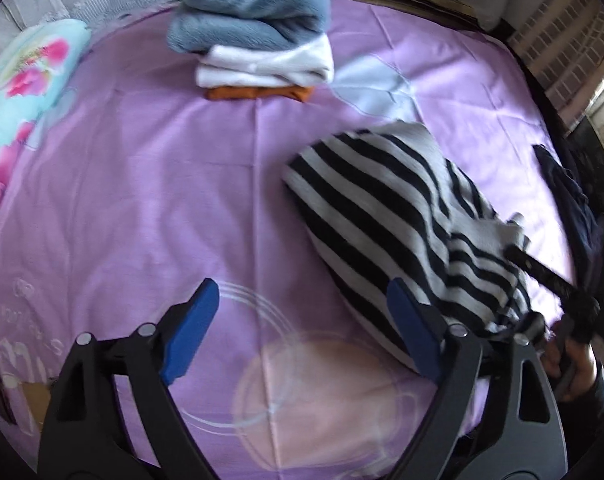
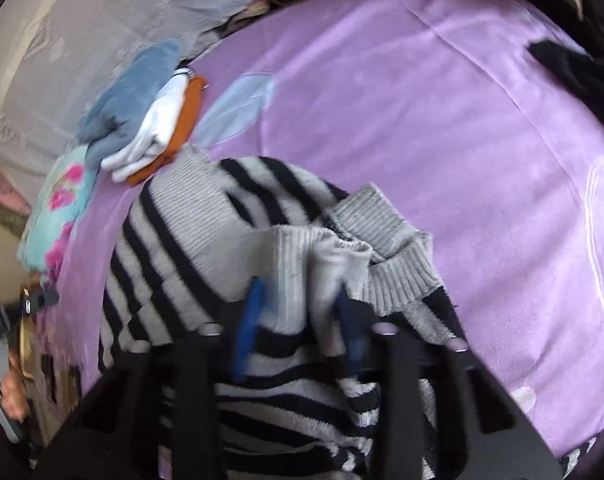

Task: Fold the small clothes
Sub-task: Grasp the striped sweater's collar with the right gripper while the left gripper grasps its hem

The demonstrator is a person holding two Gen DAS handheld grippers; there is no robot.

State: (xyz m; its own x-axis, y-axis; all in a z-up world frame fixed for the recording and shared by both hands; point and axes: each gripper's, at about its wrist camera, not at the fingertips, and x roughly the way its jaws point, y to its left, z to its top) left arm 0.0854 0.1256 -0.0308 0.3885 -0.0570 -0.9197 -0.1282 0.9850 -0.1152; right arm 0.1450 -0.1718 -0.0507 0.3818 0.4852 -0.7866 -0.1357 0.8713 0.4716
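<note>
The striped sweater is soft and floppy and hangs over the purple bed sheet. The right hand-held gripper pinches its grey ribbed edge. The left hand-held gripper is spread wide with nothing in it. It could take the sweater's far corner.

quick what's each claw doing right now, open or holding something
Left claw: open, holding nothing, over the purple bedsheet.
Right claw: shut on the grey ribbed edge of the black-and-grey striped knit sweater.

Grey-black striped sweater bunched, lifted off purple sheet.
</note>
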